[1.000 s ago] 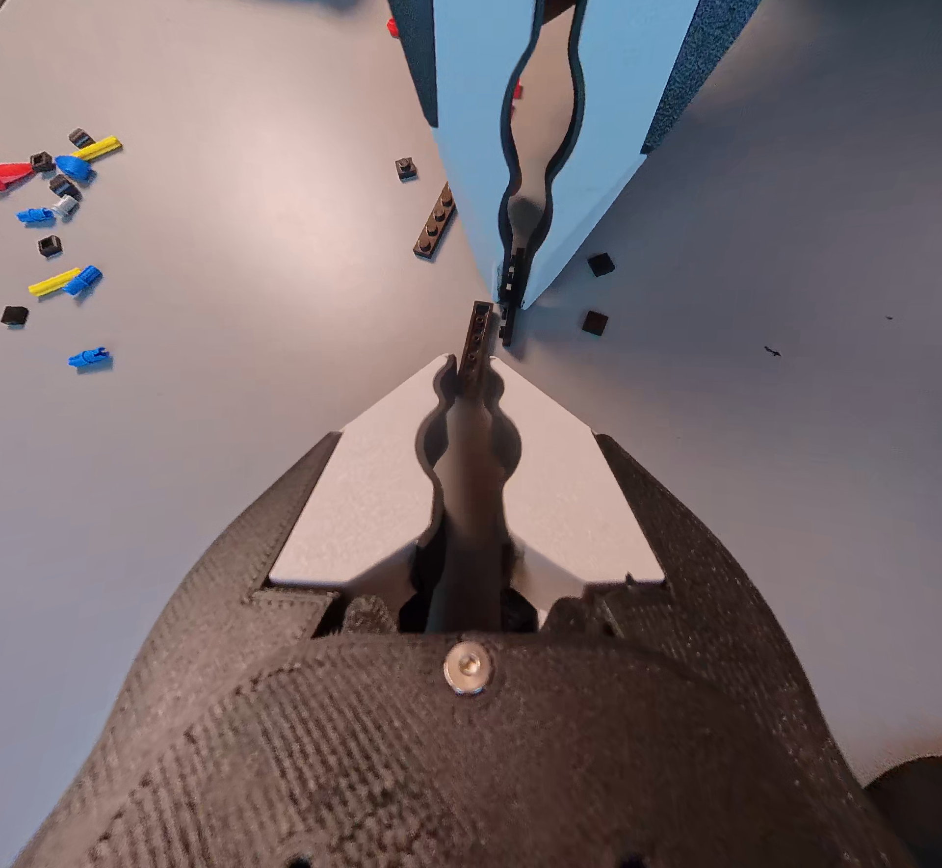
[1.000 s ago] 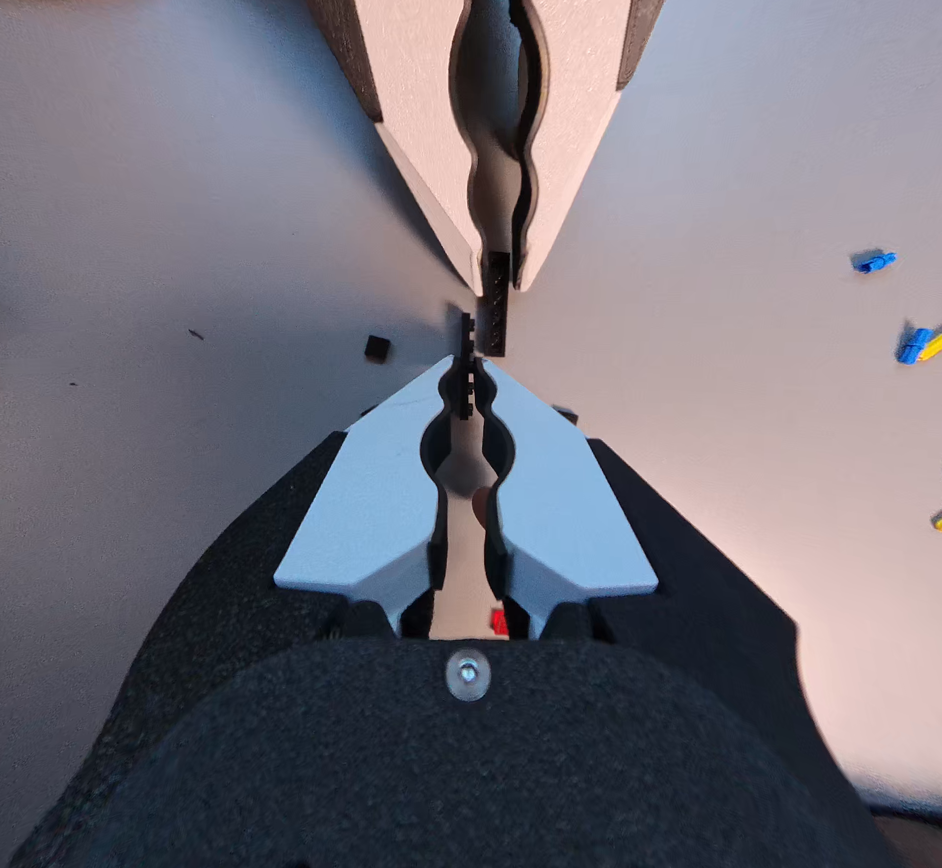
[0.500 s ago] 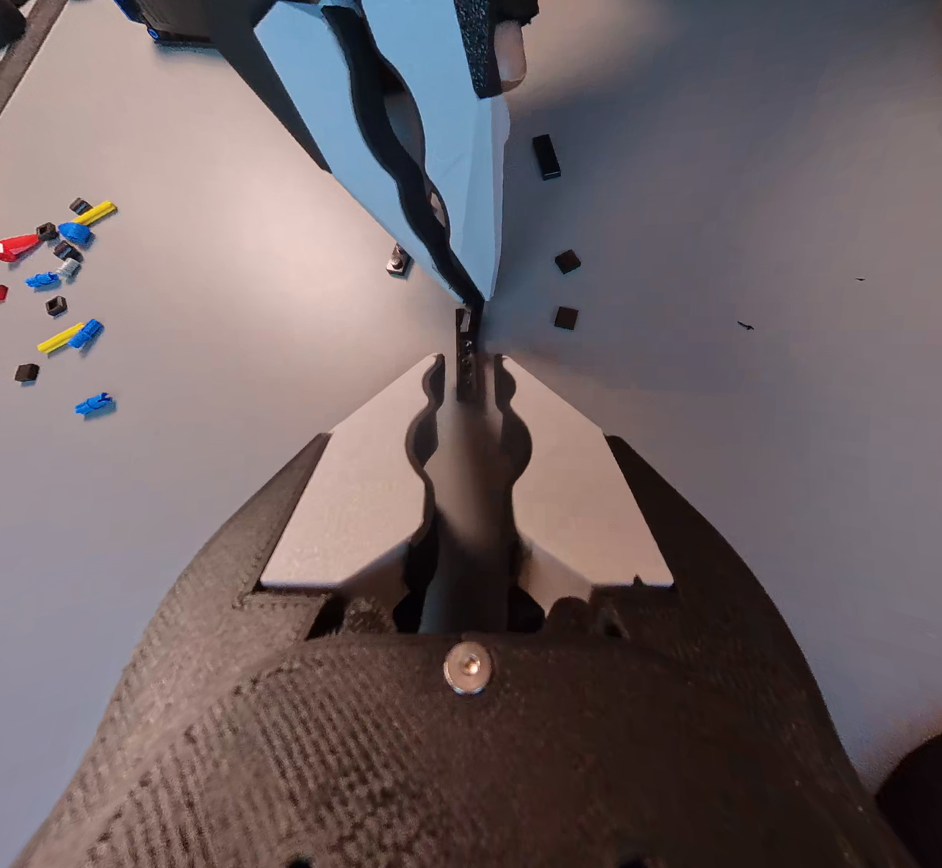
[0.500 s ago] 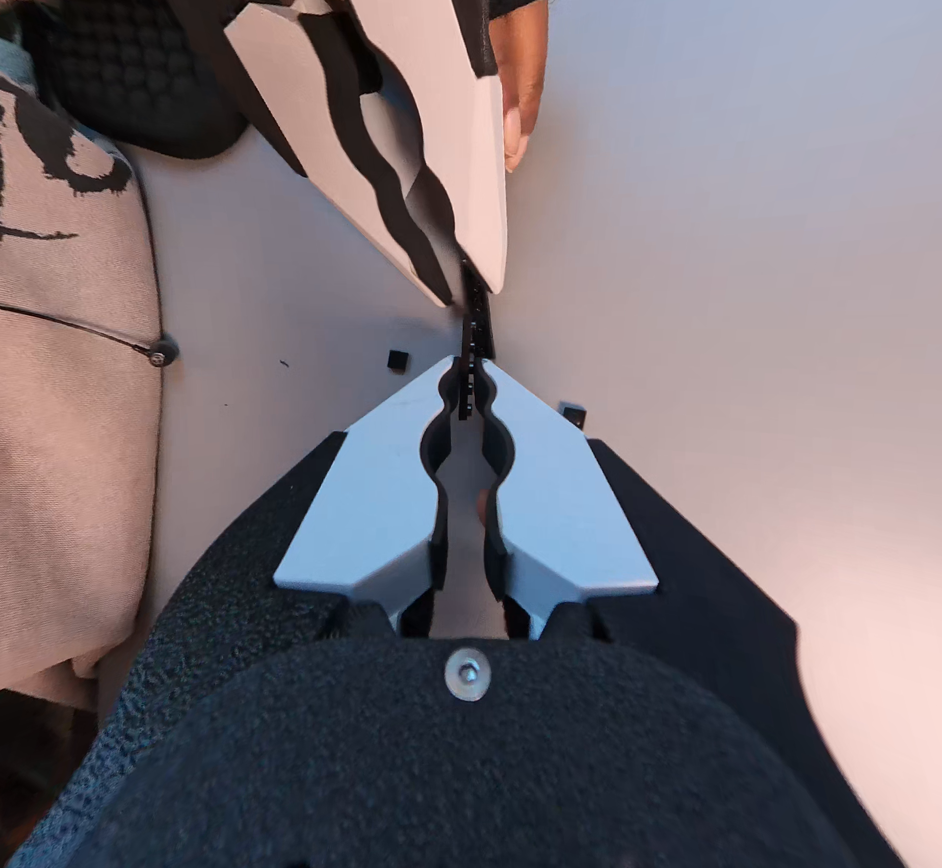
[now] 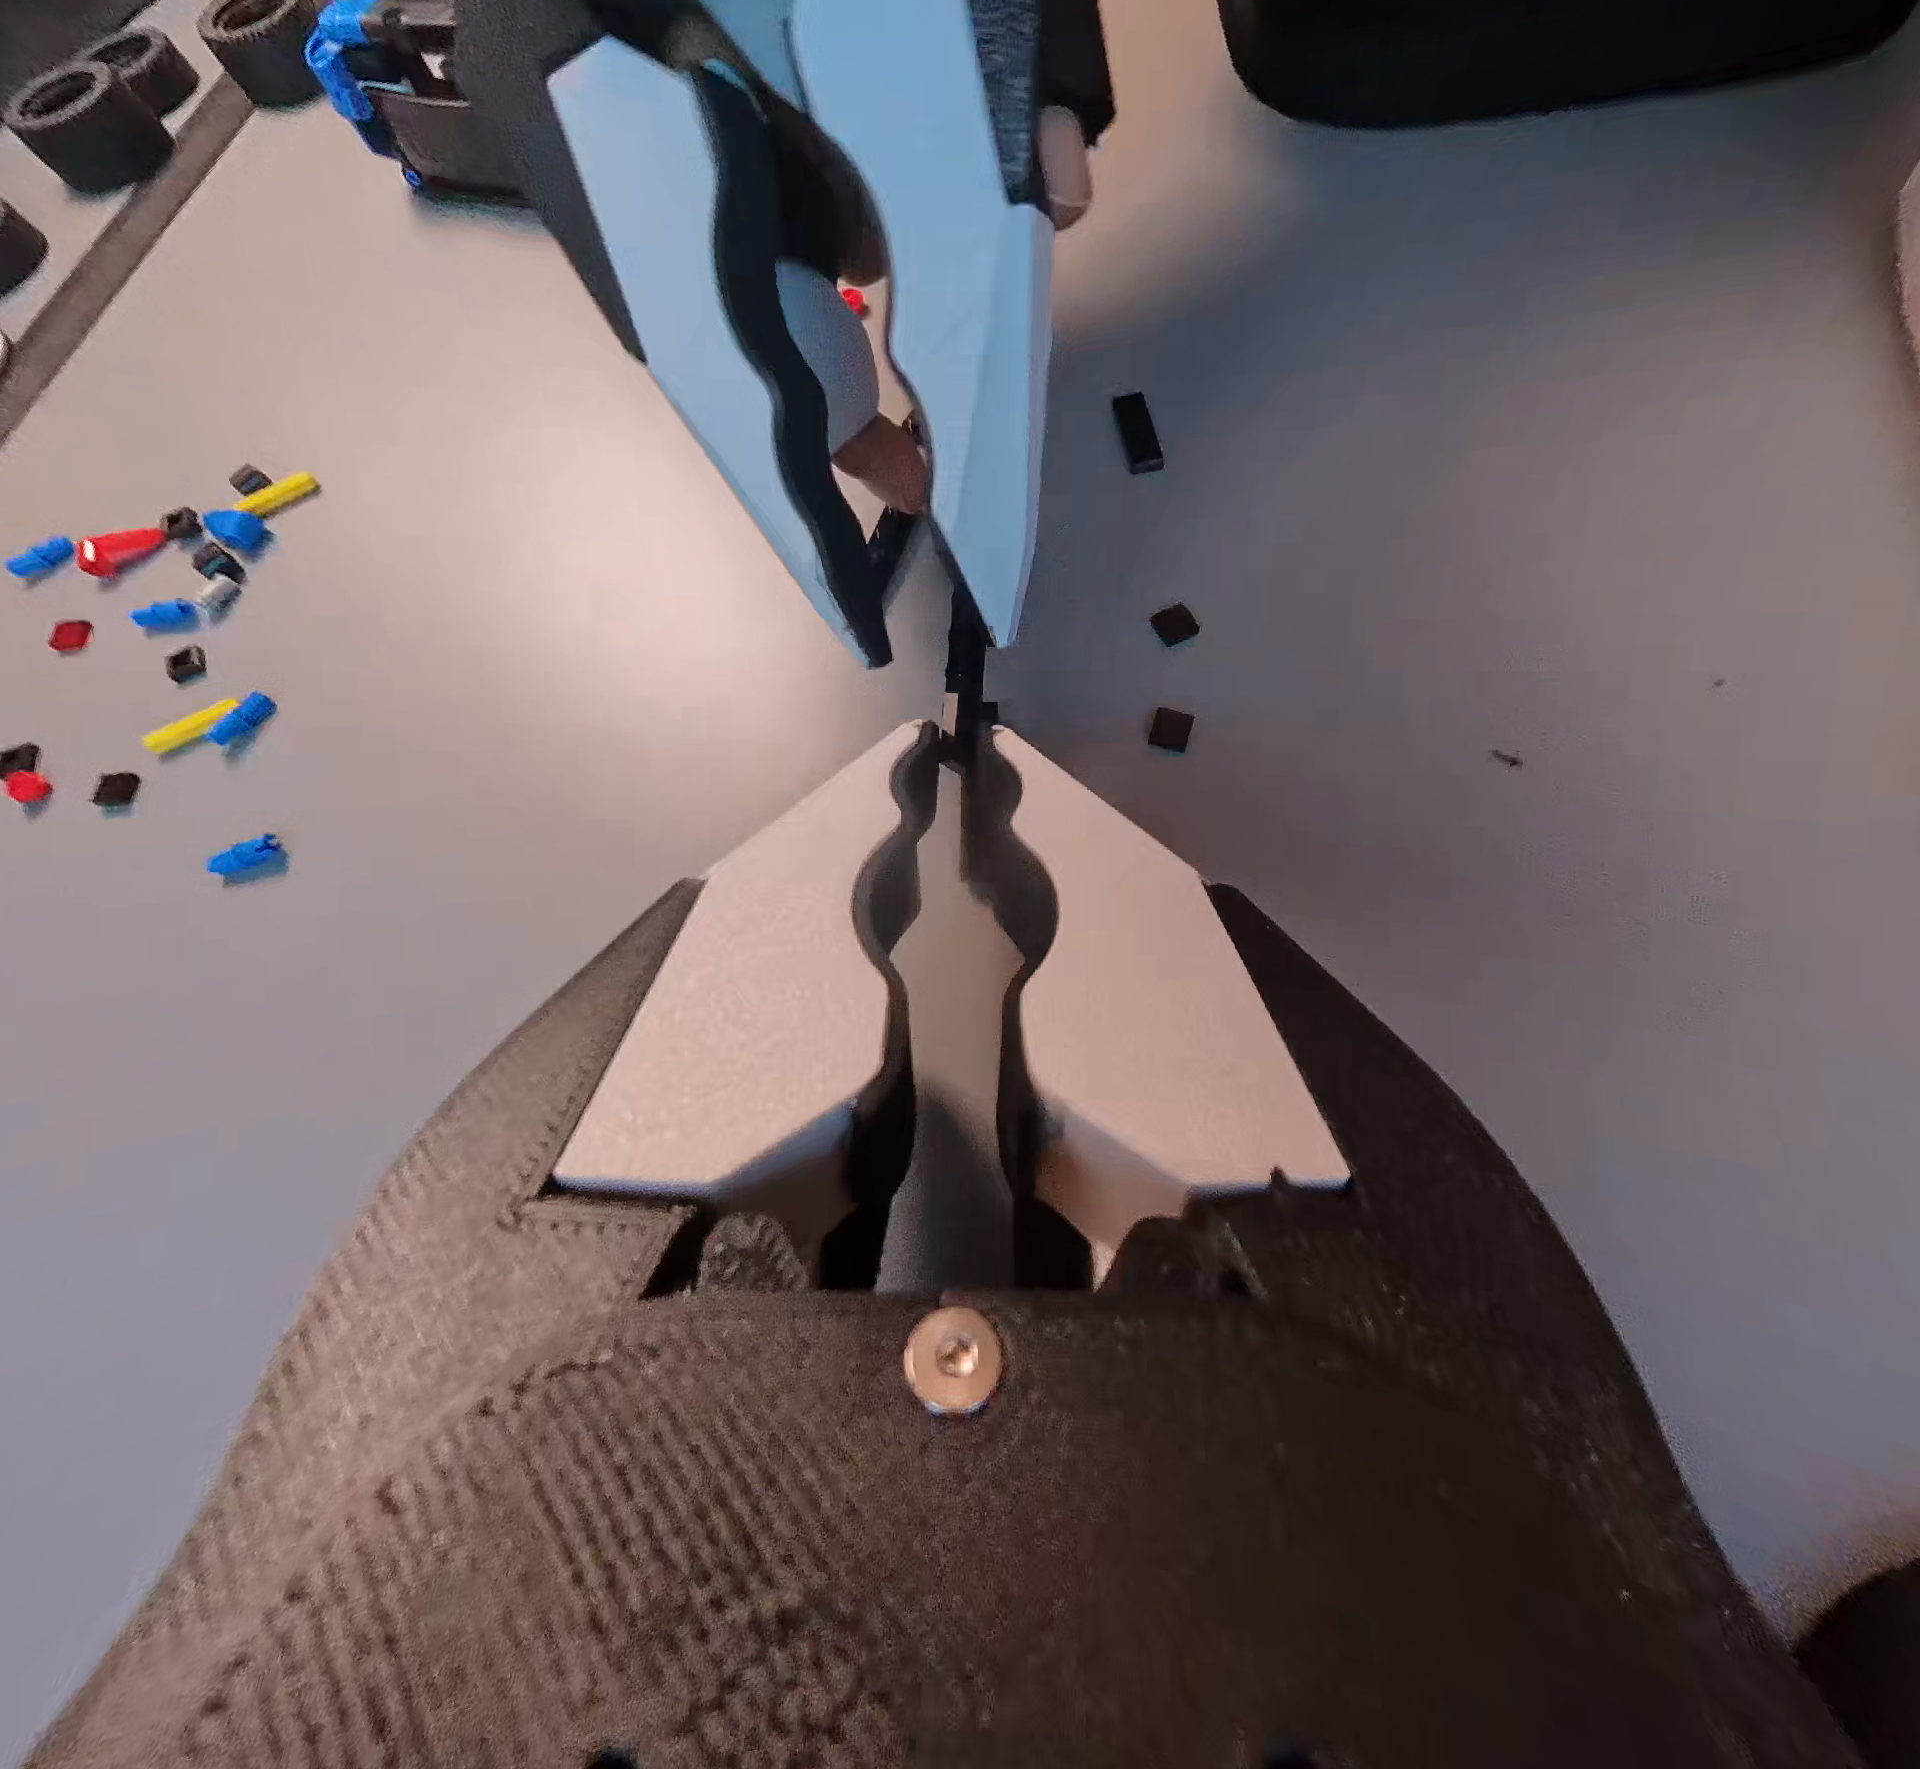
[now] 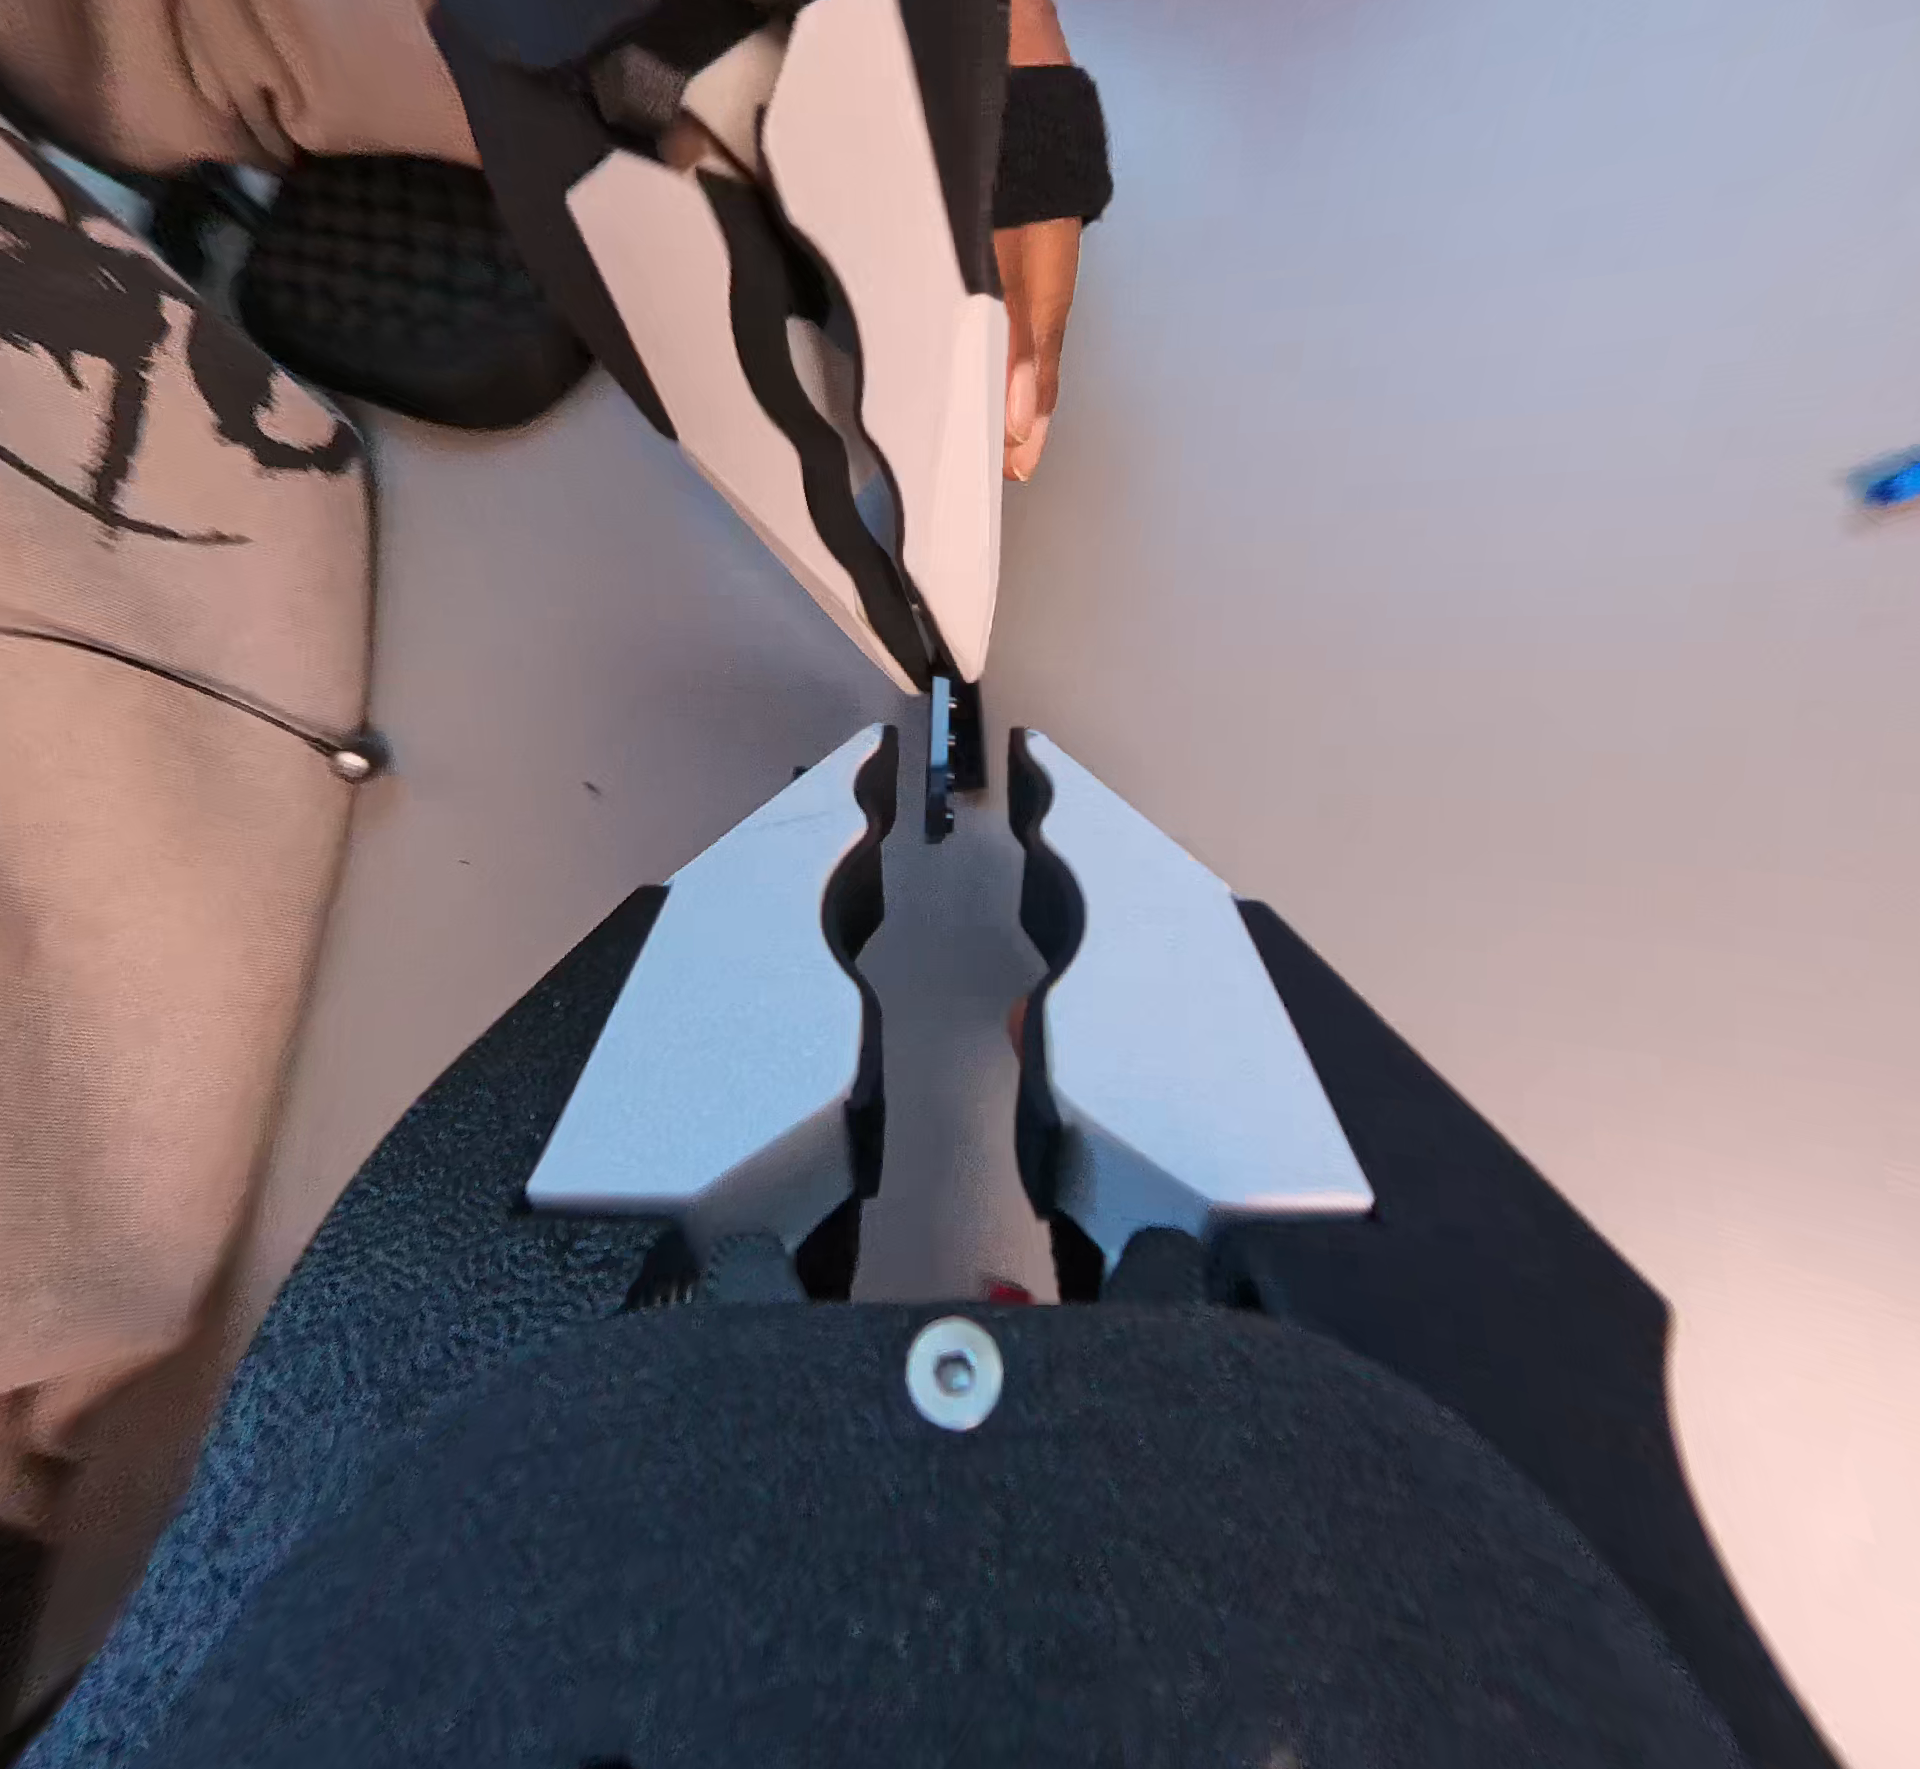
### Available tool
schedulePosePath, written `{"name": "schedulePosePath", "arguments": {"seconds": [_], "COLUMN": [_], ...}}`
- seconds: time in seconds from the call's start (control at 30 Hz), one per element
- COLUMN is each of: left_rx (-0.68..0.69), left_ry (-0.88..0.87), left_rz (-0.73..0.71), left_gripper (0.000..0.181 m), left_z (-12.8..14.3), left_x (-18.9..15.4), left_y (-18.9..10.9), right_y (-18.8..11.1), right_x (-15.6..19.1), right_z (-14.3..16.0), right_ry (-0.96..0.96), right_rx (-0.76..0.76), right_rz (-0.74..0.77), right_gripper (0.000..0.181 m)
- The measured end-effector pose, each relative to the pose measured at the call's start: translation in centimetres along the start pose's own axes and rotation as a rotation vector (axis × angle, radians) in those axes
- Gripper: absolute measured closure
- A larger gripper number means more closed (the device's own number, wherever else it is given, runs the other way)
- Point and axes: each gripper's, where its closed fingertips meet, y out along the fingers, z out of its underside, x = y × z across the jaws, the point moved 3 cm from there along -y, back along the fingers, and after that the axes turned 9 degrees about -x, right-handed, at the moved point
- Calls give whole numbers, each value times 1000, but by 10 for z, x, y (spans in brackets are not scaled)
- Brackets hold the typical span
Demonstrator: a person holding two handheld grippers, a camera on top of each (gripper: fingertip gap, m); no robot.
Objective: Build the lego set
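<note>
At frame centre in the left wrist view, the joined black plates (image 5: pixel 966 711) are pinched by the closed left gripper (image 5: pixel 961 745). Just above, the right gripper (image 5: pixel 930 654) is parted and clear of them. The clamp should be kept firm and the withdrawal made straight, lest the joint be levered apart.

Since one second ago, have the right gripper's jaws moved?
Yes. On the right gripper, the jaws spread outward from the line above the screw; only the left gripper holds the black plates.
</note>
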Motion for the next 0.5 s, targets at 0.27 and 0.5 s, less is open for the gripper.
{"name": "schedulePosePath", "arguments": {"seconds": [0.27, 0.5], "left_rx": [-37, -58], "left_ry": [-411, -496], "left_rz": [109, 153], "left_gripper": [176, 177], "left_z": [-2, -4], "left_x": [5, 3], "left_y": [-1, -1], "right_y": [0, 3], "right_x": [10, 11], "right_z": [-2, 1], "right_ry": [-516, -503], "right_rx": [24, 33], "right_rz": [214, 189], "right_gripper": [167, 175]}}
